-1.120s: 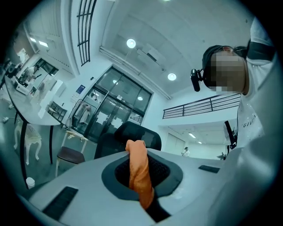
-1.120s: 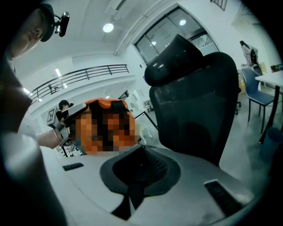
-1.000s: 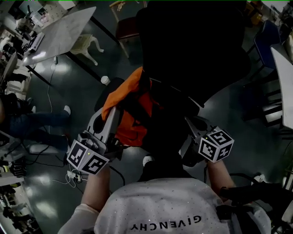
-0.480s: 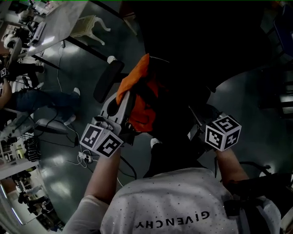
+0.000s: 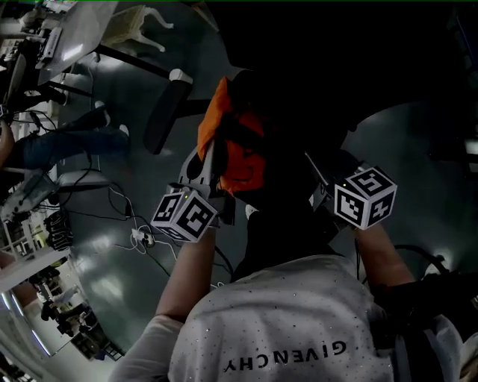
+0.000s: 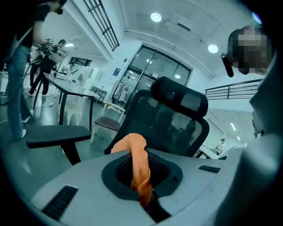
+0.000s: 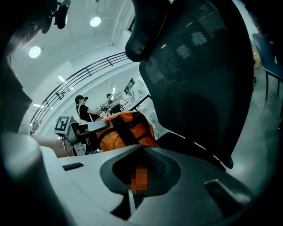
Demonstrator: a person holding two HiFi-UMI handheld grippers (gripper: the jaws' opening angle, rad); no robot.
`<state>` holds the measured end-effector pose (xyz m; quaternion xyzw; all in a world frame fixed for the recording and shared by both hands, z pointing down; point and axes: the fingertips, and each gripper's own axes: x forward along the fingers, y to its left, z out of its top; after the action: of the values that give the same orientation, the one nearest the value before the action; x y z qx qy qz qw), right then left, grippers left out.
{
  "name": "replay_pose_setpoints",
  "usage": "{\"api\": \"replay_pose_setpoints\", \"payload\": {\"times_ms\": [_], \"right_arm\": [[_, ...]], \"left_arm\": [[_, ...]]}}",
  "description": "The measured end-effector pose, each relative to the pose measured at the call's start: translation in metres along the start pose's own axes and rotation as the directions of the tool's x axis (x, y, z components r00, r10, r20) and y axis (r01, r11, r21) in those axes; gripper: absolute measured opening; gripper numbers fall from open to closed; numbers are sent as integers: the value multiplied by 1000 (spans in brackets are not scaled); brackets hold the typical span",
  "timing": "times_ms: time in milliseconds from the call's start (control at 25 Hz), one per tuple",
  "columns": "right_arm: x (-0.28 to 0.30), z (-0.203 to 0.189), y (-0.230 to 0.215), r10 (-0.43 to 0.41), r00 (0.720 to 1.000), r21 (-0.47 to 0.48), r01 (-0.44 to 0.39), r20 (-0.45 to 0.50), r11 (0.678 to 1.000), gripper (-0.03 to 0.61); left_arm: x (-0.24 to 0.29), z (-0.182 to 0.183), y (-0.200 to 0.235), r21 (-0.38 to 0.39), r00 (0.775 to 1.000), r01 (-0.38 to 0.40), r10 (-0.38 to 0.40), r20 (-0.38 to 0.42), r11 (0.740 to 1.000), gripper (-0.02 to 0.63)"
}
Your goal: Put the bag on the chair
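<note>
An orange bag [image 5: 240,160] with black straps hangs between my two grippers, right in front of a black mesh office chair [image 5: 314,89]. My left gripper [image 5: 211,158] is shut on a twisted orange strap [image 6: 140,170], which is pinched between its jaws [image 6: 143,199]. The chair's back and headrest [image 6: 179,101] stand just beyond. In the right gripper view the bag [image 7: 126,130] lies near the chair's seat edge, under the tall chair back [image 7: 199,66]. My right gripper [image 7: 131,194] looks shut on a bit of orange bag fabric. The seat itself is dark and hard to make out.
A black armrest [image 5: 166,112] sticks out left of the bag. Grey tables [image 5: 71,48] and a white plastic chair [image 5: 146,22] stand at the far left. Cables [image 5: 138,239] trail on the floor. People stand by the tables [image 6: 20,70]. A wooden chair [image 6: 106,123] is behind.
Both grippers and the bag have shifted up and right, closer to the black chair. The view has swung, so the tables have slid to the top left. Both grips are unchanged.
</note>
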<state>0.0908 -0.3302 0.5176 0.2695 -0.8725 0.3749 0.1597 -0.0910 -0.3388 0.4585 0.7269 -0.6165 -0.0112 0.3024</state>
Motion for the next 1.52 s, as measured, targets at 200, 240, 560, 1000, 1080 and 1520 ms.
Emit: {"api": "replay_pose_setpoints", "payload": {"times_ms": [200,240,560,1000,1080,1520], "right_arm": [[52,0,-15,12,1000,19,-12,-2,1000,5],[69,3,-22,16,1000,25,-16,1,1000,5],[94,-6,-33,4,1000,76,-4,8,997,5],[81,14,-48,-24,1000,146,23,6,989,5],[83,11,-40,-17,1000,154,18,-6,988,5],[112,-12,-21,47,996,175,-33,-77,984,5]], "left_arm": [[25,-23,40,30,999,-27,28,-47,999,9],[37,-26,55,44,997,-35,38,-64,998,9],[46,-70,71,37,981,-72,78,-178,997,9],[63,-95,78,85,943,-98,120,-310,992,11],[58,-100,87,63,936,-116,130,-326,991,14],[47,-129,105,26,913,-143,142,-381,989,15]]}}
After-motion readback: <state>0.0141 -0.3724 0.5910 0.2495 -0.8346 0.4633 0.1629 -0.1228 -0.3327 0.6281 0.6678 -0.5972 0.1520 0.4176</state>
